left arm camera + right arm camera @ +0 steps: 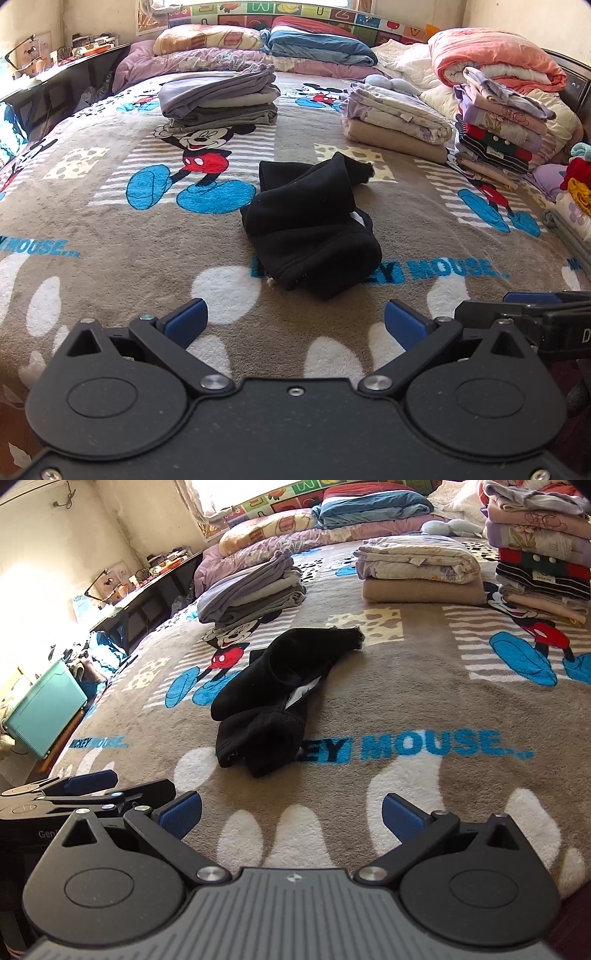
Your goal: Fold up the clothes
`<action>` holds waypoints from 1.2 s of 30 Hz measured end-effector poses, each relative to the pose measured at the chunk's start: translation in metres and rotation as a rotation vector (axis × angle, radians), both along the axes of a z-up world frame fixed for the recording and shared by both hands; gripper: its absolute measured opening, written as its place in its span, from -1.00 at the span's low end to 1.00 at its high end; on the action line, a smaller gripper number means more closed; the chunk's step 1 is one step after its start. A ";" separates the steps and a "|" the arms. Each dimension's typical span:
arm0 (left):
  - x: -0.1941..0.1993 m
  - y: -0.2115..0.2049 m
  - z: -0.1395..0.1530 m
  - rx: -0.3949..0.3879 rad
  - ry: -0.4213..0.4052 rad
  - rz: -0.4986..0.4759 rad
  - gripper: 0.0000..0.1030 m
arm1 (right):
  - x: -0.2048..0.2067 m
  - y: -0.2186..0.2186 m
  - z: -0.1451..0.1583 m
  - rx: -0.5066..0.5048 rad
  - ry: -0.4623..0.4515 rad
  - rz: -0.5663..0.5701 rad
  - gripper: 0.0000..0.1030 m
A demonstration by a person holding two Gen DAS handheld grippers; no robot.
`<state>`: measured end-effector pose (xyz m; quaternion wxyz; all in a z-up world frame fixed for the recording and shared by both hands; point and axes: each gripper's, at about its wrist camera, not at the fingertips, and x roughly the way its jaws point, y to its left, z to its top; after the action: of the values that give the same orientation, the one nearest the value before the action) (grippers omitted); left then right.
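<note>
A black garment (pixel 310 218) lies crumpled in the middle of the bed, on a brown cartoon-mouse blanket (pixel 92 229). In the right wrist view the same black garment (pixel 273 698) shows a white label at its fold. My left gripper (pixel 293 321) hovers over the near edge of the bed, open, with nothing between its blue pads. My right gripper (pixel 291 814) is beside it, also open and empty. Both stand short of the garment, not touching it. The right gripper's tip (pixel 532 306) shows at the right edge of the left wrist view.
A grey-lilac folded pile (pixel 218 96) sits at the back left. A cream folded stack (pixel 395 118) and a tall colourful stack (pixel 502 122) stand at the back right. Pillows and quilts (pixel 495 55) line the headboard. A dark shelf (pixel 147 602) and teal box (pixel 44 709) flank the left side.
</note>
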<state>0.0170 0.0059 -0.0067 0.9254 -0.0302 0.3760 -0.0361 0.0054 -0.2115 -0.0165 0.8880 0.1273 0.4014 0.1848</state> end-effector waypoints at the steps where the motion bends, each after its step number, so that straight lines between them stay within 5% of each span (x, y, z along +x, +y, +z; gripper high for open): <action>1: 0.002 0.001 -0.001 -0.005 -0.002 0.000 0.99 | 0.002 -0.001 -0.001 0.003 -0.003 -0.003 1.00; 11: 0.024 0.012 -0.012 -0.050 -0.068 -0.021 0.99 | 0.022 -0.011 -0.019 0.072 -0.040 0.006 1.00; 20: 0.042 0.006 -0.035 0.085 -0.028 -0.081 0.99 | 0.038 0.001 -0.035 0.039 -0.039 0.055 0.99; 23: 0.047 0.013 -0.044 0.061 -0.016 -0.061 0.99 | 0.039 0.011 -0.033 -0.027 -0.124 0.089 0.98; 28: 0.052 0.023 -0.054 0.037 -0.035 -0.050 0.96 | 0.039 0.045 -0.027 -0.247 -0.312 0.230 0.59; 32: 0.054 0.036 -0.063 -0.054 -0.064 -0.040 0.85 | 0.038 0.073 -0.031 -0.426 -0.444 0.338 0.38; 36: 0.051 0.051 -0.075 -0.158 -0.074 -0.018 0.71 | 0.037 0.098 -0.038 -0.603 -0.554 0.438 -0.04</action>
<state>0.0685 0.0572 -0.0813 0.9331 -0.0983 0.3376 -0.0753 0.0423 -0.1135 -0.0542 0.8992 -0.2786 0.2021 0.2701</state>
